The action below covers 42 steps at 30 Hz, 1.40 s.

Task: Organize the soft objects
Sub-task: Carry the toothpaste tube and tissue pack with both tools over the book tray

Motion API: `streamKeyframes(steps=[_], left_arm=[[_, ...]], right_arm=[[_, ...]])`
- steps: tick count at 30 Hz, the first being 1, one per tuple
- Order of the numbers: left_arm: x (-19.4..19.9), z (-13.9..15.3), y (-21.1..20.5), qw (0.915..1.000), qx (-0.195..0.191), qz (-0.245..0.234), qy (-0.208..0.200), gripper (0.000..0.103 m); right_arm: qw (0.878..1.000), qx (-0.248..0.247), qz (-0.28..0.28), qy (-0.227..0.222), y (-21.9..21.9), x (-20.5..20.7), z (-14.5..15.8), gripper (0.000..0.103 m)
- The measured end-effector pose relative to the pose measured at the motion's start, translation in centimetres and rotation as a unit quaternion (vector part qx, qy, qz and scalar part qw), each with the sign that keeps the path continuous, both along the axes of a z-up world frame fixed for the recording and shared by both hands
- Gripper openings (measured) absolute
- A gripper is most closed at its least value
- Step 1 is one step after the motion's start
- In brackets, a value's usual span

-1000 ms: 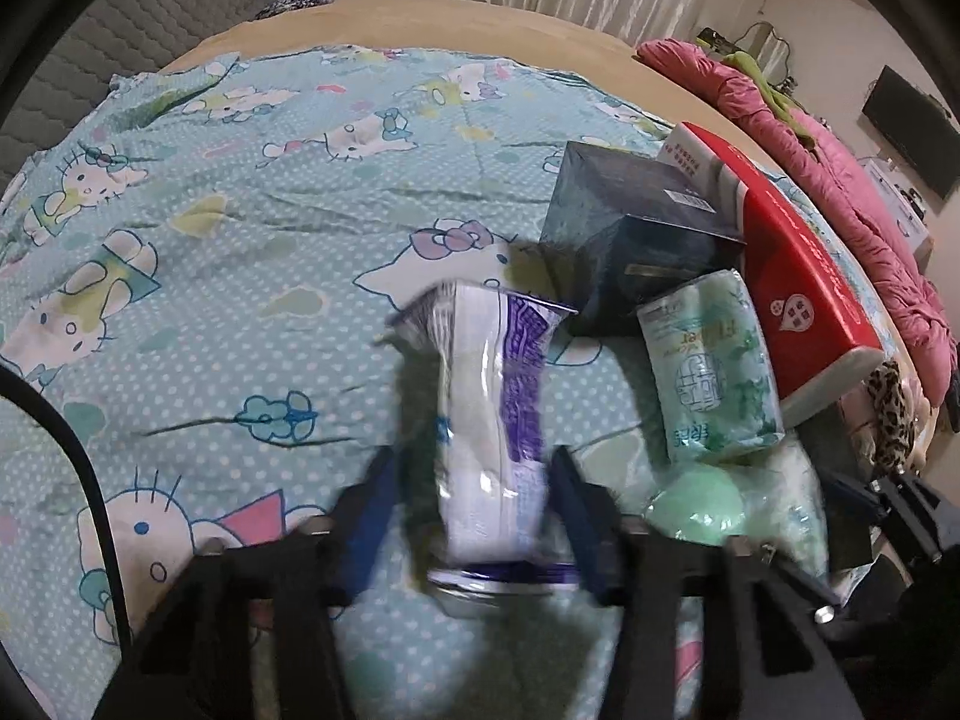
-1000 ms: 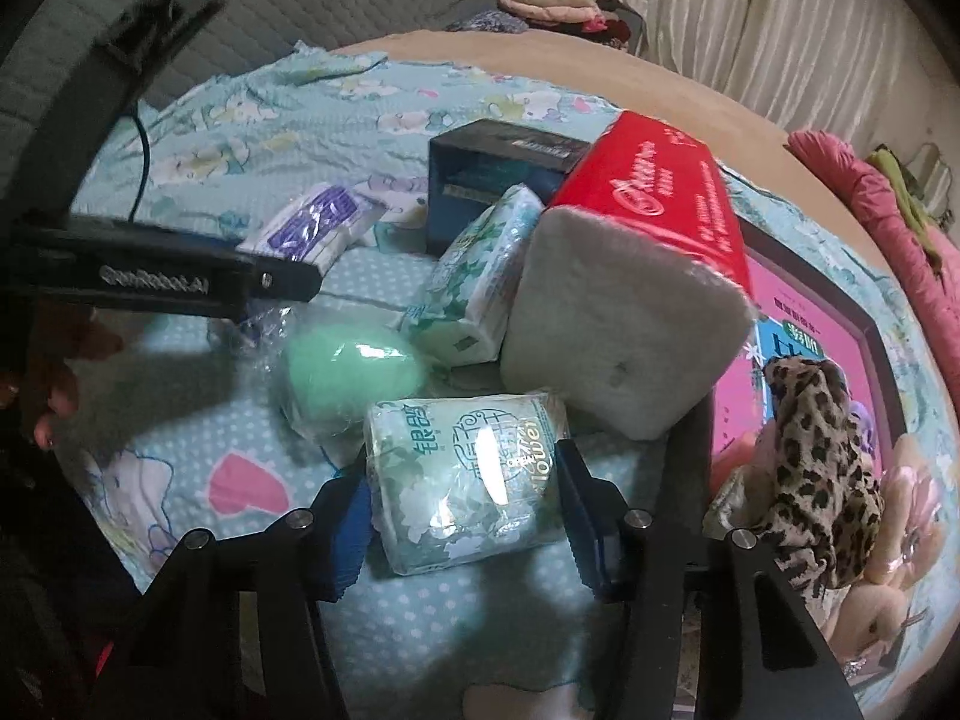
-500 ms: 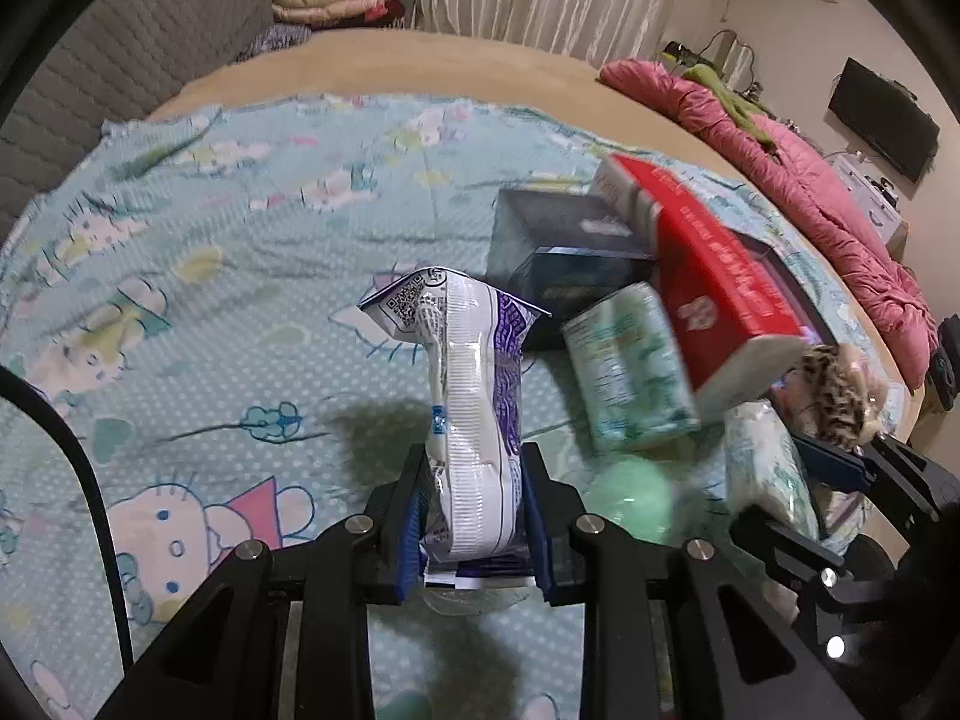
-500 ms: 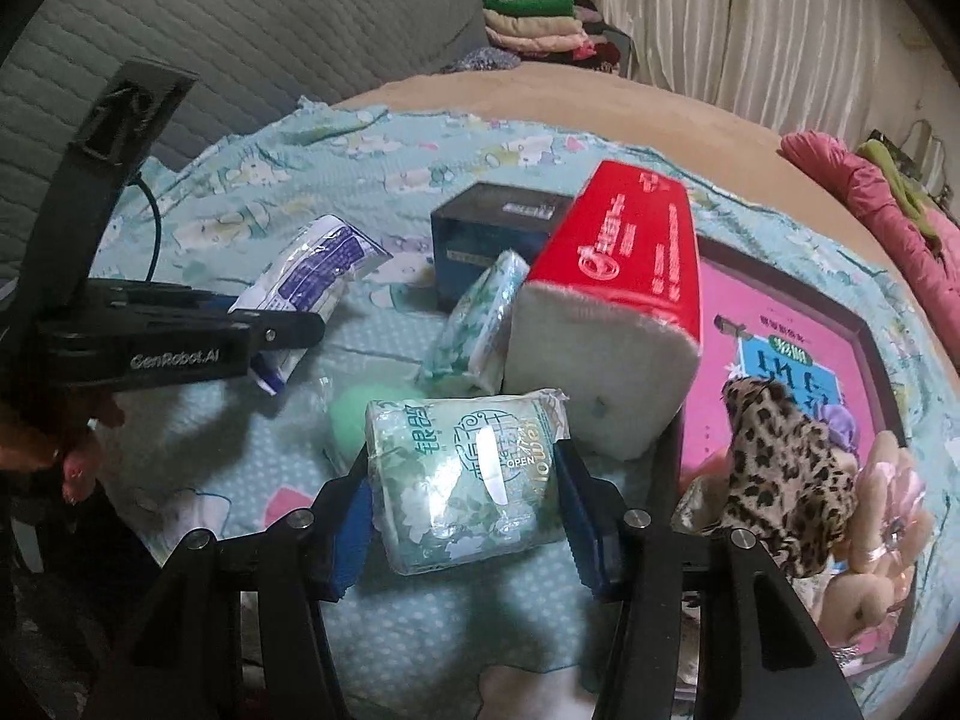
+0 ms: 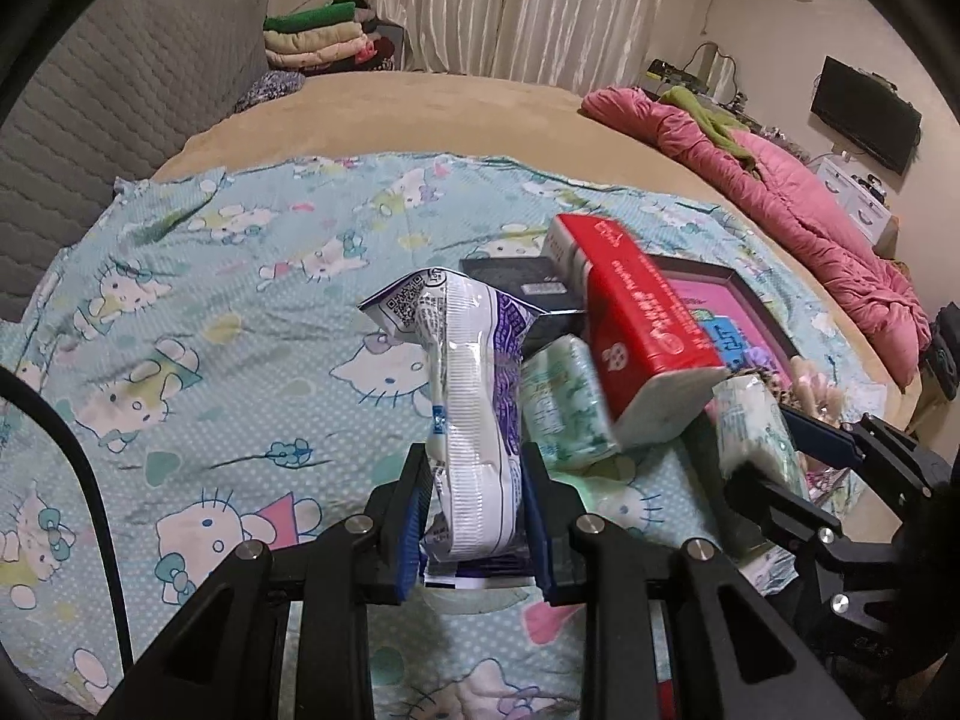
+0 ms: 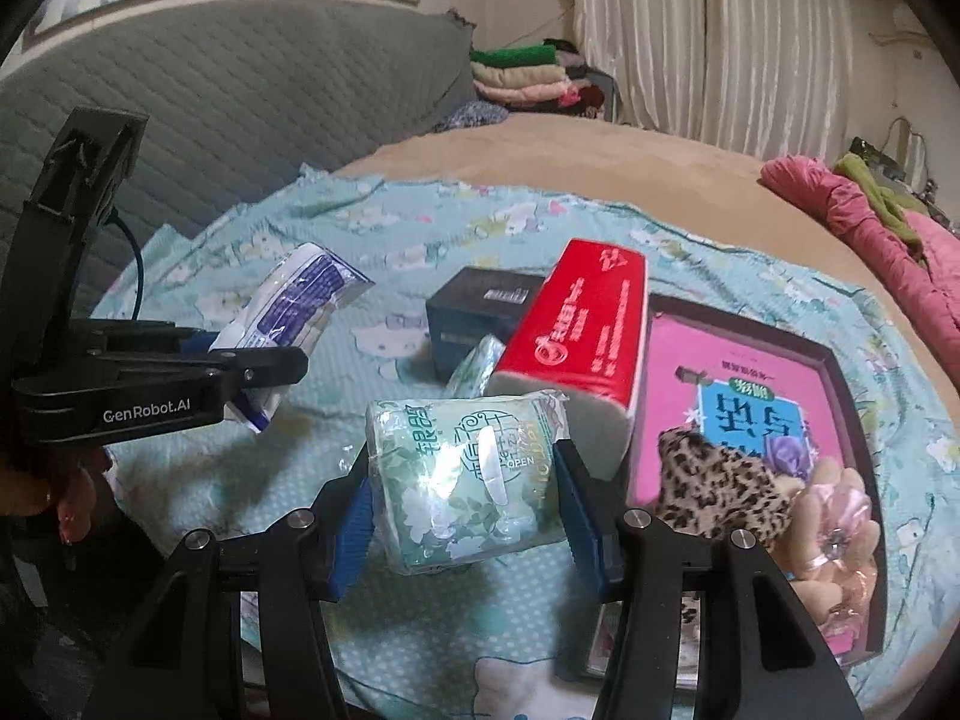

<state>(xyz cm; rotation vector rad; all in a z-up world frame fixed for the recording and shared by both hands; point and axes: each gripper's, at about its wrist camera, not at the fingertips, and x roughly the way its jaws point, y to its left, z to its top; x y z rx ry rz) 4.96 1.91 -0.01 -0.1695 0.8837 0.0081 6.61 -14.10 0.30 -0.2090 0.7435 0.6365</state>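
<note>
My left gripper point(image 5: 474, 498) is shut on a white and purple plastic pack point(image 5: 468, 420) and holds it upright above the Hello Kitty bedsheet point(image 5: 228, 312). In the right wrist view the same pack point(image 6: 294, 312) hangs in the left gripper point(image 6: 240, 372) at the left. My right gripper point(image 6: 468, 498) is shut on a green floral tissue pack point(image 6: 468, 468), lifted off the sheet; it also shows in the left wrist view point(image 5: 756, 426). A second green tissue pack point(image 5: 564, 408) lies beside a red tissue pack point(image 5: 642, 324).
A dark blue box point(image 6: 474, 312) stands behind the red tissue pack point(image 6: 582, 330). A pink framed box point(image 6: 756, 408) lies at the right with a leopard scrunchie point(image 6: 720, 492) and pink hair clips point(image 6: 834, 528). A pink quilt point(image 5: 780, 192) lies along the far right.
Both grippers have risen from the bed with their packs. The left one closed on the purple pack a second ago. The green ball is out of sight now.
</note>
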Motion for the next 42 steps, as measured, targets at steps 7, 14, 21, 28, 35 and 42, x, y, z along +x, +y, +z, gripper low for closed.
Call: streamKeyframes(steps=[7,14,21,28,35,42], left_arm=[[-0.4,2.1,-1.8,0.9998,0.009,-0.014,-0.014,0.029],[-0.1,3.9,-4.8,0.9987,0.013,-0.043,-0.024,0.029],[0.9,4.9,-8.5,0.9961,0.014,-0.083,-0.026,0.029],[2.1,5.1,-12.3,0.9919,0.017,-0.124,-0.02,0.029],[3.3,4.5,-15.4,0.9872,0.007,-0.159,-0.008,0.029],[4.6,2.9,-18.4,0.9821,-0.003,-0.188,0.014,0.029]], right_arm=[[1.0,0.022,-0.008,-0.015,-1.2,-0.4,1.7,0.057],[0.998,0.051,-0.039,-0.027,-3.9,-0.1,3.4,0.057],[0.992,0.061,-0.095,-0.047,-8.8,0.6,4.7,0.057],[0.981,0.088,-0.166,-0.049,-14.4,1.8,5.5,0.057],[0.972,0.096,-0.208,-0.052,-18.1,2.4,5.4,0.057],[0.966,0.106,-0.233,-0.046,-20.3,3.0,4.7,0.057]])
